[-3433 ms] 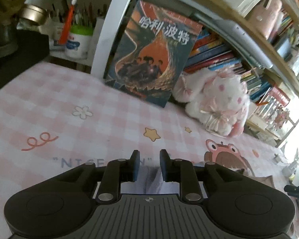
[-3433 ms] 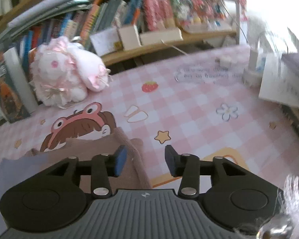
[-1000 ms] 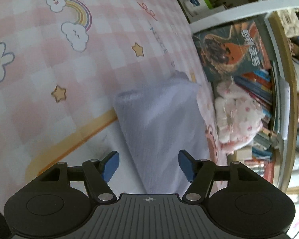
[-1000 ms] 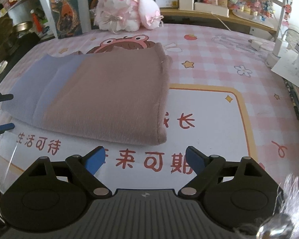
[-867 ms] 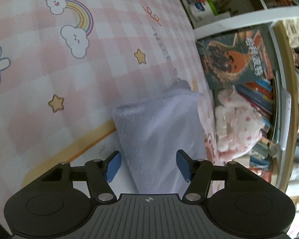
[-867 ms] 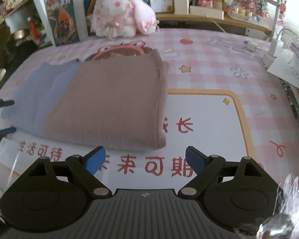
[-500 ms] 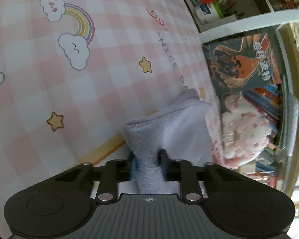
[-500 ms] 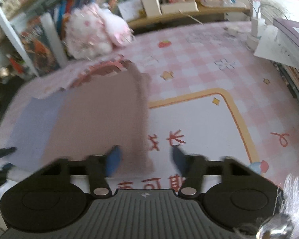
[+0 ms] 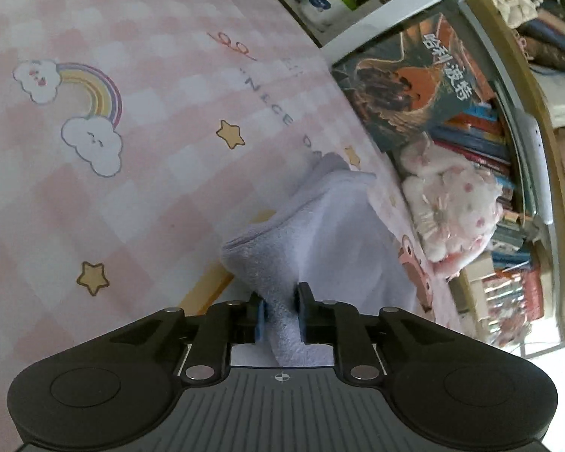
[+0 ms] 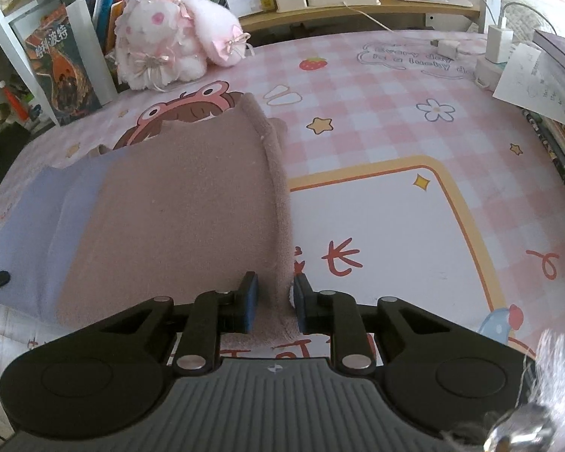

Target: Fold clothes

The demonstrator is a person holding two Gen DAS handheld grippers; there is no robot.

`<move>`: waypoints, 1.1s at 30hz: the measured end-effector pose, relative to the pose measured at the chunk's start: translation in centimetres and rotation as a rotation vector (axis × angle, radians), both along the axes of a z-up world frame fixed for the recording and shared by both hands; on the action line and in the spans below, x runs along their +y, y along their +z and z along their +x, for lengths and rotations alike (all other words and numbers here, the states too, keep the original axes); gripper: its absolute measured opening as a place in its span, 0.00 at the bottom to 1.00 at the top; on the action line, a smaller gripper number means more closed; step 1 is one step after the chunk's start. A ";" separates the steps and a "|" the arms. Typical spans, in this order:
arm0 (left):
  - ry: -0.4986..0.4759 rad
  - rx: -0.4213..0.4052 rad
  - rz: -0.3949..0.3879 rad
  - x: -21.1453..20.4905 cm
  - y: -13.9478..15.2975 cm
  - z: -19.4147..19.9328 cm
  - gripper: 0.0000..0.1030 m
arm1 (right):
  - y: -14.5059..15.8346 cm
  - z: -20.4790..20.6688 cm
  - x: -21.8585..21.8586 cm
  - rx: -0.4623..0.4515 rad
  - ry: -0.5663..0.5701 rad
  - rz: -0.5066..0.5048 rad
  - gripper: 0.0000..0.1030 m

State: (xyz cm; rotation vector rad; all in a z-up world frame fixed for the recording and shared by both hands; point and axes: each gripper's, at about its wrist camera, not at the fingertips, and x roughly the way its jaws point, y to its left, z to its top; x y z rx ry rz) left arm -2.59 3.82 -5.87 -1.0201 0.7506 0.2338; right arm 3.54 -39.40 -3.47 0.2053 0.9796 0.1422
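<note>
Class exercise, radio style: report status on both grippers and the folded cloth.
Left gripper opening, lilac end of the folded cloth between pads. Right gripper closing on the brown edge. Nothing in the way; plush toy well behind.

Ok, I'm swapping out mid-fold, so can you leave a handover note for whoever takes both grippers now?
Left gripper: jaws easing open, lavender end of the folded cloth between its fingers.
Right gripper: jaws closing on the mauve end's near corner.
The cloth lies folded flat on the pink checked mat, plush toy behind it.
Done: earlier folds, both near corners taken.
Left: probably lift both corners and fold over again.
</note>
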 end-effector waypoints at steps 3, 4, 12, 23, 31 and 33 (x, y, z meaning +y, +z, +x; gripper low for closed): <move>0.031 -0.016 -0.050 0.2 -0.8 0.0 0.24 | -0.1 0.1 -0.1 0.004 0.001 0.006 0.19; 0.041 -0.023 -0.066 0.3 -1.0 0.0 0.24 | -0.2 0.1 -0.1 0.004 0.002 0.007 0.19; 0.056 -0.051 -0.098 0.5 -1.9 1.9 0.11 | -0.2 0.0 0.4 -0.002 0.003 -0.010 0.19; 0.088 -0.153 0.026 3.5 -0.2 -0.2 0.07 | -0.3 -0.1 3.4 0.013 0.056 0.056 0.19; 0.069 -0.110 0.039 5.1 -1.3 -0.7 0.12 | -0.1 -0.2 5.9 -0.002 0.098 0.033 0.19; 0.068 -0.093 0.026 5.0 -1.7 -0.5 0.16 | -0.1 -0.1 5.8 0.002 0.099 0.038 0.19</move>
